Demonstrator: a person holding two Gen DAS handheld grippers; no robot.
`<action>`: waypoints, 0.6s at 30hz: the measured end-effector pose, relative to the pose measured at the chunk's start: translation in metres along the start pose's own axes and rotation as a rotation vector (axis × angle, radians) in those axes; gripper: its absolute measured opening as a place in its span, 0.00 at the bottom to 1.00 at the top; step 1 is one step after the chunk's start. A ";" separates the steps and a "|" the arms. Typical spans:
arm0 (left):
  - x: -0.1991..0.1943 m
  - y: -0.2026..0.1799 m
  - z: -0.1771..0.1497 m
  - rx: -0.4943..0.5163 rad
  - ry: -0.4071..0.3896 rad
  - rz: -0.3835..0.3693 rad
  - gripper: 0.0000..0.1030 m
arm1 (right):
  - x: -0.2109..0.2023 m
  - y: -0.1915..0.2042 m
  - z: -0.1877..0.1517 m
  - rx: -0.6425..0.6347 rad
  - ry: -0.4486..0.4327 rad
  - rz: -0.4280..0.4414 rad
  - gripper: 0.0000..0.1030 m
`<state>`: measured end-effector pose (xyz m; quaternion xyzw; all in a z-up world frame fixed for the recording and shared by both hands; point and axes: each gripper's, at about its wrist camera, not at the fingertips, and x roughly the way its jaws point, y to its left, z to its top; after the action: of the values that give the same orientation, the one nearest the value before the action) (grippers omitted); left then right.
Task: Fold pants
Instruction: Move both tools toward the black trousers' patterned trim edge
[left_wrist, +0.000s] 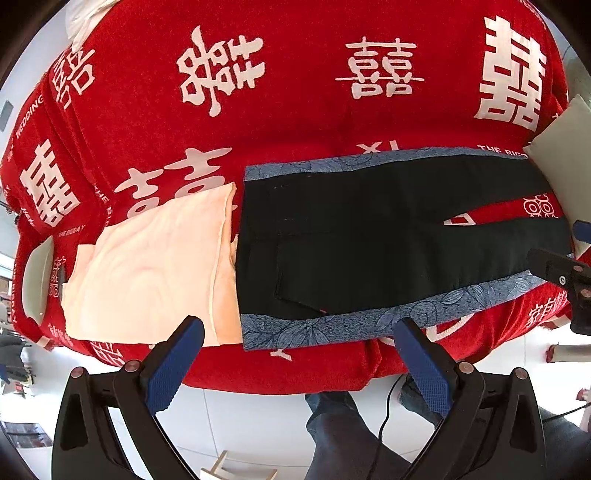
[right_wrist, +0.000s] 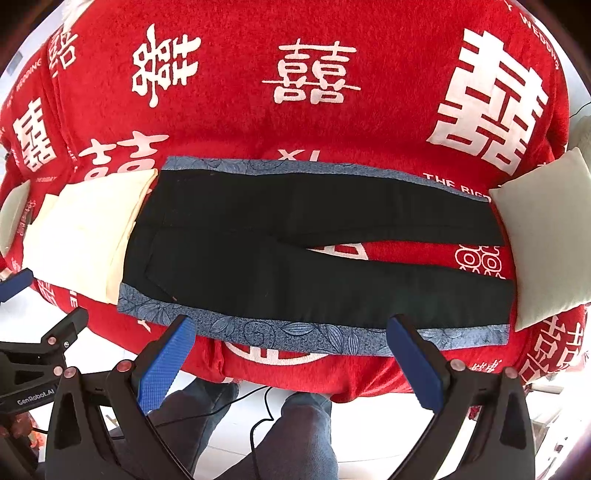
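Black pants with blue floral side bands (left_wrist: 369, 236) are laid flat on a red bedspread with white characters (left_wrist: 295, 74), waist at 9 o'clock and the 2 legs toward 3 o'clock. A folded peach cloth (left_wrist: 147, 269) touches the waist. Both the left gripper (left_wrist: 299, 339) and the right gripper (right_wrist: 291, 336) are spread wide at 6 o'clock, holding nothing. A pale cushion (right_wrist: 546, 236) is seen at 3 o'clock, over the leg ends.

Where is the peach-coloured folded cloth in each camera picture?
Left wrist view: folded cloth lies left of centre, against the pants' waist end.
Right wrist view: folded cloth lies at far left, looking paler.
Shared landmark: the pants' blue floral side stripe.
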<state>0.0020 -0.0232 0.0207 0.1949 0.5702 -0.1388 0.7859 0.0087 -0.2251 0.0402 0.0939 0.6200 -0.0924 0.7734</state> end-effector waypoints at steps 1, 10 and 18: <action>0.000 -0.003 0.001 0.003 0.001 0.003 1.00 | 0.001 -0.001 0.001 -0.005 0.003 -0.001 1.00; -0.004 -0.018 0.005 -0.031 0.006 0.037 1.00 | 0.005 -0.018 0.008 -0.024 0.006 0.010 1.00; -0.003 -0.030 0.000 -0.157 0.038 0.050 1.00 | 0.011 -0.043 0.008 -0.068 0.100 0.064 1.00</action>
<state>-0.0122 -0.0500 0.0186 0.1495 0.5890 -0.0701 0.7911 0.0071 -0.2686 0.0297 0.0920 0.6574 -0.0419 0.7467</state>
